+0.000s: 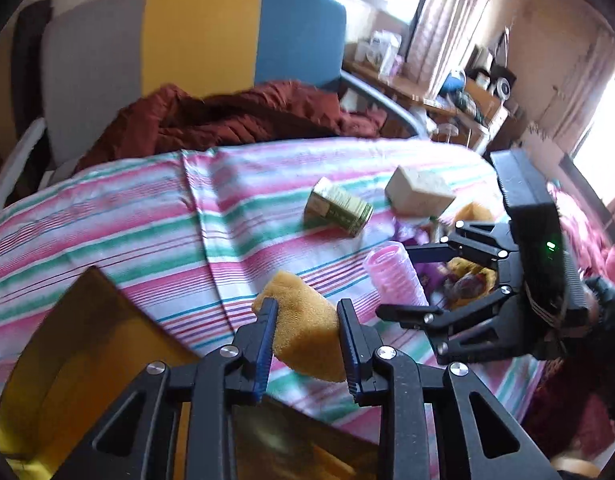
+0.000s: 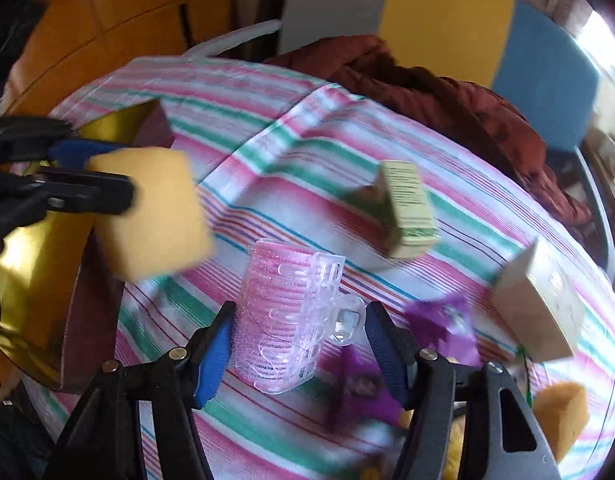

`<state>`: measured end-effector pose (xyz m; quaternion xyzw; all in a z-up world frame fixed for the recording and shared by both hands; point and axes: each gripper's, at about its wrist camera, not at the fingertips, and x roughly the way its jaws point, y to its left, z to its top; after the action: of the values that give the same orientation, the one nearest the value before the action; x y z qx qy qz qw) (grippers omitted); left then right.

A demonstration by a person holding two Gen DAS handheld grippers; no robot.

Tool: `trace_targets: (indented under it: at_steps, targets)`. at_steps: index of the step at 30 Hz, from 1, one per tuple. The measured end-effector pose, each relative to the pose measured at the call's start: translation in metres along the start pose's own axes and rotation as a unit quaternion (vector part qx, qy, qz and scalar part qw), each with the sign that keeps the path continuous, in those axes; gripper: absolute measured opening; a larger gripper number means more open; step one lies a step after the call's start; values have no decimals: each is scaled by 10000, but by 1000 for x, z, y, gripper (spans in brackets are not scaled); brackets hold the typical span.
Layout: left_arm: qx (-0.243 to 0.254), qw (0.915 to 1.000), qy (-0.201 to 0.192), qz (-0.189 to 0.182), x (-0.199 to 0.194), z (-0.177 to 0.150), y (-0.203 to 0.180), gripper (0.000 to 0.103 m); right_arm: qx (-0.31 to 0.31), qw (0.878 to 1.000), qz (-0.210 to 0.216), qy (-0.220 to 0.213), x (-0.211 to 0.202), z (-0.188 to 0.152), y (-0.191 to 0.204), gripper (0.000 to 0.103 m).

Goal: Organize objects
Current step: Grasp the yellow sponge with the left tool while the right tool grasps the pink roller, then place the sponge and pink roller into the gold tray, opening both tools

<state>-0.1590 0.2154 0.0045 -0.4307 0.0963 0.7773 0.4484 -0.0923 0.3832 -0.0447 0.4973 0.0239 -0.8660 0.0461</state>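
Orange sponge (image 1: 303,336) lifted off the striped cloth; pink roller (image 2: 283,320) lies flat

On the striped pink-and-green bedsheet (image 2: 307,152): pink plastic hair roller (image 2: 283,316) nearest — green cardboard box (image 2: 407,208) behind, beige cardboard box (image 2: 539,304) farther right, well apart.

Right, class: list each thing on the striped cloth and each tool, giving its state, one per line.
Left tool: shut on the yellow sponge, lifted.
Right tool: open, straddling the pink hair roller.
Pink hair roller: on the cloth, clear clip on it.
Green box: tipped over.
Beige box: tilted.
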Motion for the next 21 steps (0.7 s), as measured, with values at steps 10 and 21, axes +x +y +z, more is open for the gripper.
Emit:
trace_targets:
  at_steps: [10,21]
  targets:
    - [-736,9932,-543,725,-120,-64,14,33,-219,9945,637,-807,-53,13,71,65]
    - [-1855,9719,-60,1451,-153,-195,52,42,-844,9929,661,-514,-15,65,179,65]
